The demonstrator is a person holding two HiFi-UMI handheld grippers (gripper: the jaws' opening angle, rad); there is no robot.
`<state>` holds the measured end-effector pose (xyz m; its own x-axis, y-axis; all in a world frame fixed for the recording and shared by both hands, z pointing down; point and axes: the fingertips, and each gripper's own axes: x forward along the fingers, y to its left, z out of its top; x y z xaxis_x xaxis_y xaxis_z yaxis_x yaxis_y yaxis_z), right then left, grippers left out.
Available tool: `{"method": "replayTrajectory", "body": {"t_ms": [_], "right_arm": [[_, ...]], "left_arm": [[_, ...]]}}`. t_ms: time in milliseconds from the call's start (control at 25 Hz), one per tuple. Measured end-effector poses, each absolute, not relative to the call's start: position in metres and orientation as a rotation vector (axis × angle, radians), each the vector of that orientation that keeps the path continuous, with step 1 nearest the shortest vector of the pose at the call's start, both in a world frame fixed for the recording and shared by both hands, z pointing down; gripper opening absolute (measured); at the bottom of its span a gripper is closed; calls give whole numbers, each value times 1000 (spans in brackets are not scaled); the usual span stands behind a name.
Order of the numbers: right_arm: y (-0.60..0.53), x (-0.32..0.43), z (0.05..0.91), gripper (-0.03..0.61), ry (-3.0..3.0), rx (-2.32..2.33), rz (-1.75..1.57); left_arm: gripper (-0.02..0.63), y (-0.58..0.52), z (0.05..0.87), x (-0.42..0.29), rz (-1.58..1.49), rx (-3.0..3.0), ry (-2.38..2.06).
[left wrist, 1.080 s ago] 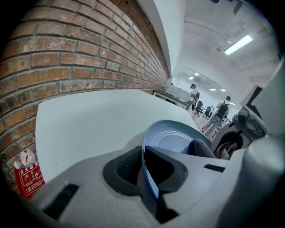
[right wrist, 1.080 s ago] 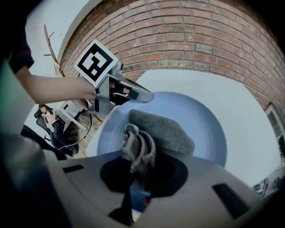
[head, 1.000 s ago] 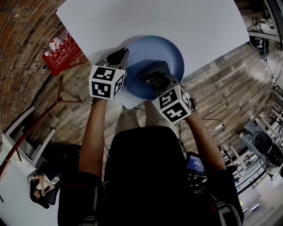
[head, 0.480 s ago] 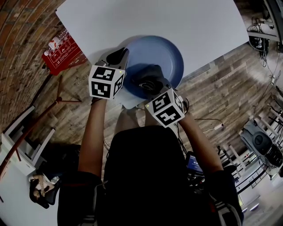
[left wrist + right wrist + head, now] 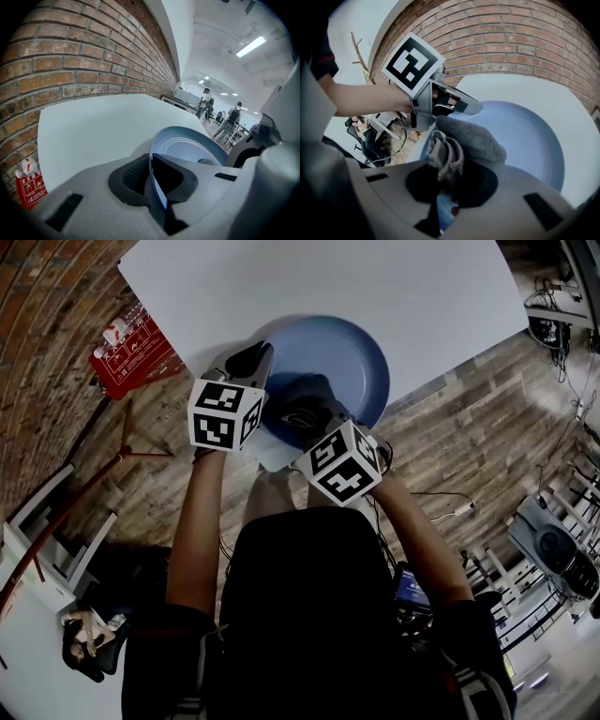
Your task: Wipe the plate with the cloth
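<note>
A blue plate [image 5: 352,357] lies near the front edge of the white table [image 5: 375,287]. My left gripper [image 5: 255,360] is shut on the plate's left rim; in the left gripper view the rim [image 5: 157,187] runs between the jaws, with the plate [image 5: 187,147] beyond. My right gripper [image 5: 314,423] is shut on a grey cloth [image 5: 302,395] that rests on the near left part of the plate. In the right gripper view the cloth [image 5: 468,138] bunches between the jaws and spreads onto the plate [image 5: 529,140], close to the left gripper [image 5: 445,105].
The table's front edge runs just below the plate, with wooden floor under it. A red printed box [image 5: 131,348] sits on the floor at the left beside a brick wall [image 5: 70,61]. People stand far off in the room [image 5: 229,122].
My right gripper has slid the cloth leftward across the plate, closer to the left gripper. The left gripper and the plate have kept still.
</note>
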<state>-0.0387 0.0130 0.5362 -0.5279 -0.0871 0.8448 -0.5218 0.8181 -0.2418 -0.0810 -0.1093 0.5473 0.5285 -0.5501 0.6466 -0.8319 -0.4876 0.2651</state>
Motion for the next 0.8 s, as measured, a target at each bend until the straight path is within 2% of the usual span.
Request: {"method": "replayTrajectory", "body": {"t_ms": [800], "right_arm": [[-6, -55, 537, 51, -2094, 422, 573]], "left_arm": [[34, -109, 550, -81, 655, 2200, -1093]]}}
